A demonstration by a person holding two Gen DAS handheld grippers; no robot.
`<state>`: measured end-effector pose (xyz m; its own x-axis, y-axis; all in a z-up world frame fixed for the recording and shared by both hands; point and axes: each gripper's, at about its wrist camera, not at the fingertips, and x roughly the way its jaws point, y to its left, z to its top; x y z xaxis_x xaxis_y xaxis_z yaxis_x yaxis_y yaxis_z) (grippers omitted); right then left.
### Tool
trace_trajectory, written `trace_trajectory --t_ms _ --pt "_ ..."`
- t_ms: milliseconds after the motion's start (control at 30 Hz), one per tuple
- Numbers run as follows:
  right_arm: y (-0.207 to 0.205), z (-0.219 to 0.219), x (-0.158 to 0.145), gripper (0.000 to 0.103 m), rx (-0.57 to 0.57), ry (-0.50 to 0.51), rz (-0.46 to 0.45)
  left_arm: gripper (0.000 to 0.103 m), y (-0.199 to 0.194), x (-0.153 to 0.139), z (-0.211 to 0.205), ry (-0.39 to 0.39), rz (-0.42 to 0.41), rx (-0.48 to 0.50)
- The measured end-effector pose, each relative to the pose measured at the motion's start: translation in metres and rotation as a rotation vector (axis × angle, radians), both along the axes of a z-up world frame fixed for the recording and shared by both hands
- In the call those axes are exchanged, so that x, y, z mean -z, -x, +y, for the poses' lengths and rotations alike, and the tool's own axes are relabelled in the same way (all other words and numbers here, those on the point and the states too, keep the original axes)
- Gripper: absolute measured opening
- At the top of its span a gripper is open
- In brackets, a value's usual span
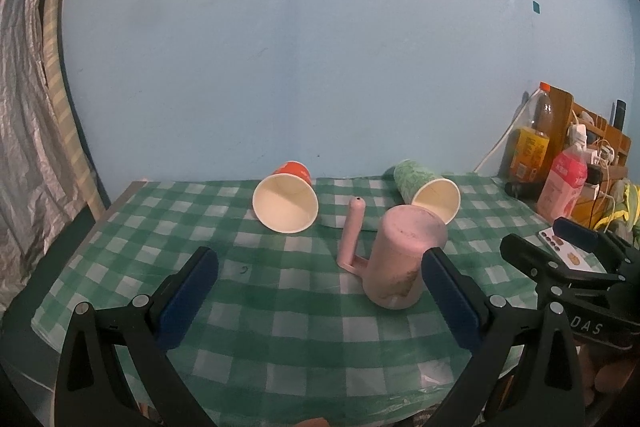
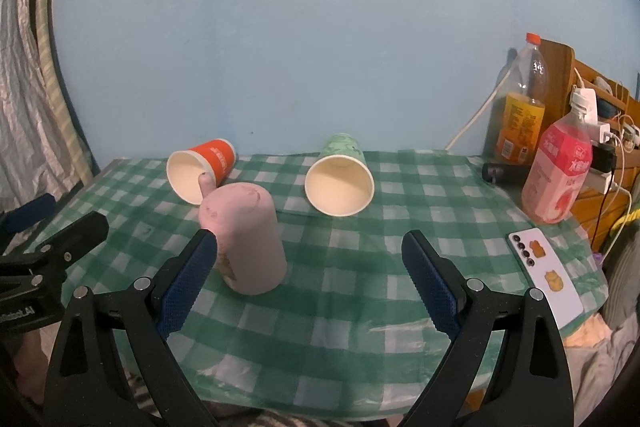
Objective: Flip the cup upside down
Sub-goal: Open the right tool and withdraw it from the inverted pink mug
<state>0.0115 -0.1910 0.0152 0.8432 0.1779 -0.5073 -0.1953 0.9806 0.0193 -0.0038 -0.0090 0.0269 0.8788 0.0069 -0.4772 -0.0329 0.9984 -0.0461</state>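
1. Pink cup (image 1: 404, 259) is mid-table on the green checked cloth, already standing mouth-down with its closed base up. Its handle (image 1: 352, 233) sticks out on the left side and points up.
2. Handling, my read: rigid plastic, light, smooth wall, so a bit slippery but not fragile. Best hold is across the body around mid-height, one pad each side, clear of the handle. The handle itself looks thin and would let the cup swing.
3. Left gripper (image 1: 320, 291): fingers spread wide, holding nothing. The right pad (image 1: 452, 301) sits just beside the cup wall; can't tell if it touches.
4. Right gripper (image 2: 310, 283): fingers also spread, nothing between them. The cup is at its left pad (image 2: 188, 285), outside the gap.
5. Behind the cup, two paper cups lie on their sides with mouths facing the cameras: orange cup (image 1: 286, 197) to the left, green cup (image 1: 426, 189) to the right. If either is the next target, both look thin-walled and easy to crush, so squeeze lightly.
6. Table (image 1: 280, 327) right edge: phone (image 2: 546, 275), pink bottle (image 2: 558, 173), orange-label bottle (image 2: 520, 107).
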Motion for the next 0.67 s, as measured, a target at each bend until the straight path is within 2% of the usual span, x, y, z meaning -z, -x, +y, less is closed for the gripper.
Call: trace_trajectory --t_ms 667 --pt "0.0005 0.0048 -0.0008 0.093 -0.01 -0.001 0.004 0.103 0.0021 0.0008 -0.0017 0.002 0.008 0.019"
